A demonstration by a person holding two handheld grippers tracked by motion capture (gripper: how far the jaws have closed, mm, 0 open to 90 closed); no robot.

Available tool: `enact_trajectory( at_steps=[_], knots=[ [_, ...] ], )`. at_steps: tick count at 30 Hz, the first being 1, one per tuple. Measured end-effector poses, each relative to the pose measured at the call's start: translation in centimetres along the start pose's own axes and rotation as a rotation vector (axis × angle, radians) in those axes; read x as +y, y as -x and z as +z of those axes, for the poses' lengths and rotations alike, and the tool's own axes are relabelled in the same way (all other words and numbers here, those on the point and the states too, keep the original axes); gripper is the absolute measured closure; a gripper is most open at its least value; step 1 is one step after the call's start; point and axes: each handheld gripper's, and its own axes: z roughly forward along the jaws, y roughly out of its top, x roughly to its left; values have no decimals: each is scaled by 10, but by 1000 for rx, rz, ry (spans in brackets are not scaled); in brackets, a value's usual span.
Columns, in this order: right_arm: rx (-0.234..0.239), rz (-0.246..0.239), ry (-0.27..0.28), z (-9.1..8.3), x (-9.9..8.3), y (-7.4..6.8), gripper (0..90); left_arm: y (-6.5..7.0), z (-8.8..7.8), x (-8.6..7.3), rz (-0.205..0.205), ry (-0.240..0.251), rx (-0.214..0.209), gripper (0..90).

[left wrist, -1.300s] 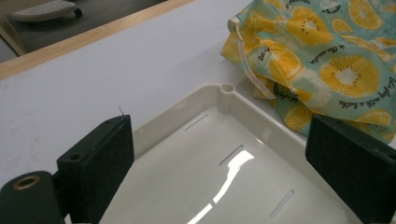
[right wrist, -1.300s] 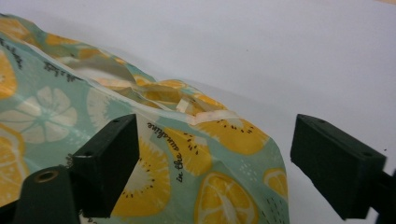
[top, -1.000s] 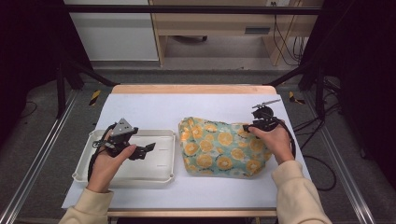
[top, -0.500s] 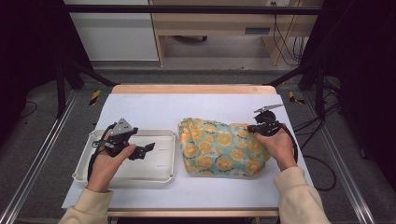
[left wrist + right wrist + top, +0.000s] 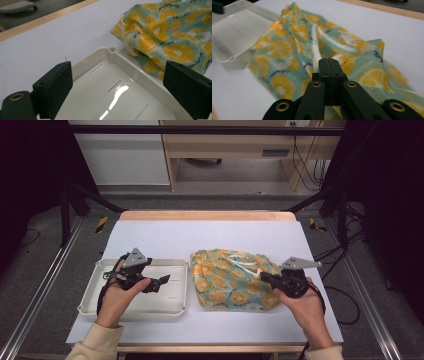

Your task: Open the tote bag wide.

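Note:
A teal drawstring bag printed with orange fruit slices lies on the white table cover, right of centre. My right gripper sits at the bag's right end. Its jaws are shut on the bag's white drawstring, which runs taut from the gripper back across the fabric. My left gripper hovers open over the white tray, pointing toward the bag. Between its wide-apart jaws lie the tray corner and the bag's edge; nothing is held.
The tray has slotted holes in its floor and lies just left of the bag, almost touching it. The wooden table edge runs along the far side. Metal rails flank the table, and cables hang off to the right.
The right hand has moved from the bag's far right corner toward the near side, jaws now closed on the drawstring and pulling it out. The left hand has stayed still.

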Motion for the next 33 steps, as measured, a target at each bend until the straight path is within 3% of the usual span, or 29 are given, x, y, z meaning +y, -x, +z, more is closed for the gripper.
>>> enact_trajectory(
  at_steps=[1, 3, 4, 9, 12, 14, 17, 21, 23, 25, 26, 29, 31, 33],
  knots=[
    [11, -23, 1, -6, -12, -12, 900, 3, 1, 1, 8, -1, -5, 95],
    [13, -26, 3, -8, -17, -16, 900, 7, 3, 4, 15, 0, -6, 97],
    [23, -22, 6, -12, -29, -23, 900, 9, 4, 5, 22, 2, -8, 104],
    [31, 11, 13, -15, -60, -28, 900, 23, 9, 14, 66, 11, -31, 114],
    [6, 10, -35, -14, -77, -28, 900, 35, 14, 24, 116, 8, -61, 115],
    [-12, 6, -54, -17, -81, -30, 900, 42, 20, 33, 144, 12, -79, 115],
    [-29, 18, -60, -20, -85, -28, 900, 53, 36, 46, 152, 18, -128, 115],
    [-35, 14, -78, -19, -88, -26, 900, 73, 57, 61, 215, -6, -195, 109],
    [-37, 8, -82, -20, -89, -26, 900, 81, 67, 66, 247, -35, -194, 108],
    [-38, 12, -81, -21, -89, -25, 900, 84, 78, 66, 241, -57, -238, 108],
    [-40, 19, -79, -22, -89, -24, 900, 85, 82, 64, 243, -81, -255, 123],
    [-40, 13, -65, -23, -89, -23, 900, 90, 84, 55, 255, -110, -253, 221],
    [-40, 17, -57, -24, -89, -22, 900, 93, 79, 46, 249, -96, -264, 387],
    [-43, 19, -51, -23, -88, -21, 900, 95, 74, 38, 259, -82, -250, 503]
  ],
)
